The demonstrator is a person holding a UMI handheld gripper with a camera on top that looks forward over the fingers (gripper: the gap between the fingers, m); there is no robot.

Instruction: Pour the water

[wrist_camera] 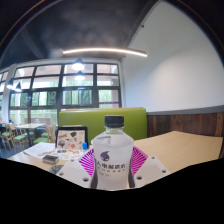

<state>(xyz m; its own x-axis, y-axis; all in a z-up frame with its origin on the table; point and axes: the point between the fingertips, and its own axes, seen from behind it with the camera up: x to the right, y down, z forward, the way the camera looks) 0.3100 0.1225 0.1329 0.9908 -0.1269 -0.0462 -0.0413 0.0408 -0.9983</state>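
Gripper (112, 165) pads clamp clear ribbed plastic bottle (113, 150) w/ white cap.

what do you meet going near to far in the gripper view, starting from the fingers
gripper with purple-padded fingers around a clear plastic water bottle with a white cap → pale wooden table → green upholstered bench back → large dark-framed windows

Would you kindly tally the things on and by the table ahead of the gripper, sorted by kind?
Water bottle, between the fingers: 1
Framed picture: 1
Green sofa: 1
Table: 1
Total: 4
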